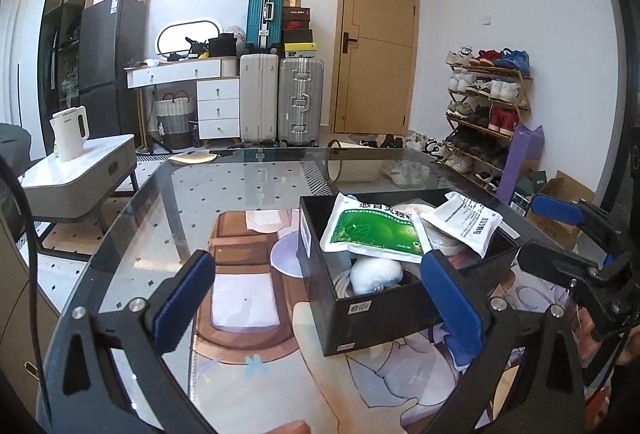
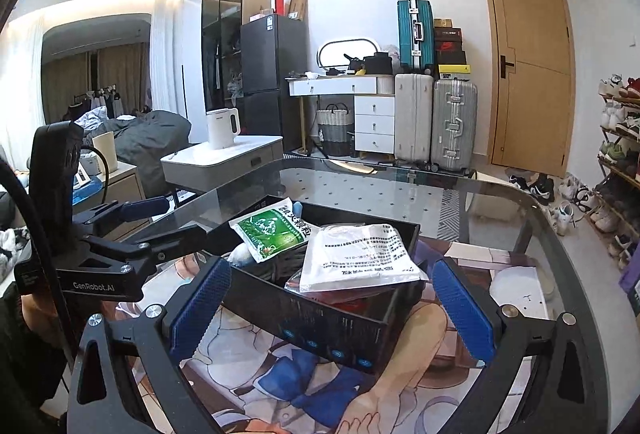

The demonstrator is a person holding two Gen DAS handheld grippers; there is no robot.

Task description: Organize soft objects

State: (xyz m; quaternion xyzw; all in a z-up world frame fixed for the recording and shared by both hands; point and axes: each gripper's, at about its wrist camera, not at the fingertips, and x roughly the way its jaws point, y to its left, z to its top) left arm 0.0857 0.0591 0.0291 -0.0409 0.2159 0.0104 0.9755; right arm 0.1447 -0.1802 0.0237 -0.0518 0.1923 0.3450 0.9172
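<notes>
Two packets, green (image 1: 374, 232) and white (image 1: 466, 224), heaped atop black box (image 1: 372, 322), gathered together; left gripper (image 1: 316, 302) and right gripper (image 2: 330, 300) spread, empty, near box.

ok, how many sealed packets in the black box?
2 visible: a green packet at the box's left side, and a white packet on the right, overlapping it. More may be hidden underneath.

Home, bedroom-type room: suitcases (image 1: 280, 98) standing by a door (image 1: 376, 38), shoe rack (image 1: 486, 114) filling one wall, fridge (image 2: 272, 70), bed (image 2: 148, 138) showing behind.
</notes>
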